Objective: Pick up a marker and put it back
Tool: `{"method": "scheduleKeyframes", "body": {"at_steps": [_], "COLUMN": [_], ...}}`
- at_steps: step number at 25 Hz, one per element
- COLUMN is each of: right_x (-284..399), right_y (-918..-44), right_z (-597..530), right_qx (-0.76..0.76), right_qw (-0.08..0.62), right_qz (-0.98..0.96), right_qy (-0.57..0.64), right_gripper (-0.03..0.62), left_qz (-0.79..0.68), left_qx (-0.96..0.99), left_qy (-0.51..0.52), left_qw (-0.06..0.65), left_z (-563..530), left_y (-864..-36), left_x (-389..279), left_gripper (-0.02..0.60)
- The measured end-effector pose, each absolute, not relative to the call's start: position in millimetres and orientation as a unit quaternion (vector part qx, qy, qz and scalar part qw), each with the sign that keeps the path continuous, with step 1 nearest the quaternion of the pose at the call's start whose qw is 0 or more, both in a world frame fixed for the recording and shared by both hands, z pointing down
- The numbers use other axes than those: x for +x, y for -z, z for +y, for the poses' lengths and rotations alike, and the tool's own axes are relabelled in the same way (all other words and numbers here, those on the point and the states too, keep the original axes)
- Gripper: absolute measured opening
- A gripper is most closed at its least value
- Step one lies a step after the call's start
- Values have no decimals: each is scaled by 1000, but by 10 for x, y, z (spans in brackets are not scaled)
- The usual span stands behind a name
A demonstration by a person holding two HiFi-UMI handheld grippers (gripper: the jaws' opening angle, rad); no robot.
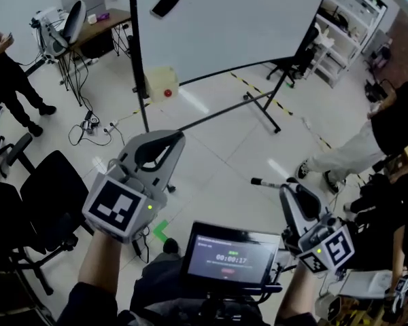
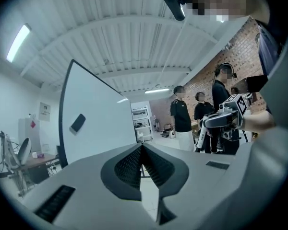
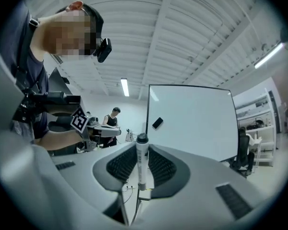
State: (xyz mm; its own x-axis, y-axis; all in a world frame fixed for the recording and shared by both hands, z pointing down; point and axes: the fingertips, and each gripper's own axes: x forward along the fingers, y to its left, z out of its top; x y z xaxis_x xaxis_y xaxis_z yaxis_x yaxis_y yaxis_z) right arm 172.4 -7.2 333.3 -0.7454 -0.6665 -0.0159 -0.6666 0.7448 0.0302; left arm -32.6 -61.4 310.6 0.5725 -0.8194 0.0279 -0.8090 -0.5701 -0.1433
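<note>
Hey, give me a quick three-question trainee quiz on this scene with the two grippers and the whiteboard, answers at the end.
1. True or false: the left gripper holds the marker.
2. What sits on the whiteboard? A) a dark flat object B) a red cup C) a sheet of paper
3. Fill in: the right gripper is shut on the ____.
Key: 1 false, its jaws are together and empty; 2 A; 3 marker.

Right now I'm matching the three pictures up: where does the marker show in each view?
Head view: lower right, the marker sticks leftward from the right tool.
Left gripper view: marker right of centre, below that tool.
Right gripper view: marker centre, upright, clamped between the jaws.
Shared landmark: the whiteboard.
</note>
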Motion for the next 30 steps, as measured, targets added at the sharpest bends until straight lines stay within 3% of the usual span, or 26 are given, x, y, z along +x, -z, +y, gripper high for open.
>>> {"method": "scheduleKeyframes", "body": {"at_steps": [17, 30], "right_x": [68, -344], "right_y": [-2928, -3135], "right_z": [-1610, -3278], "right_qx": [-247, -113], "right_qw": [-30, -16], "right_qz": [968, 993], "right_qy": [-26, 8], "right_gripper": [100, 100], "left_qz": [532, 646], "left_qx": [-844, -755], "left_qy": [55, 111], "left_qw": [26, -6], "left_z": [-1606, -2609], "left_y": [-2843, -3077], "left_x": [-1941, -2228], "left_gripper": [0, 0]}}
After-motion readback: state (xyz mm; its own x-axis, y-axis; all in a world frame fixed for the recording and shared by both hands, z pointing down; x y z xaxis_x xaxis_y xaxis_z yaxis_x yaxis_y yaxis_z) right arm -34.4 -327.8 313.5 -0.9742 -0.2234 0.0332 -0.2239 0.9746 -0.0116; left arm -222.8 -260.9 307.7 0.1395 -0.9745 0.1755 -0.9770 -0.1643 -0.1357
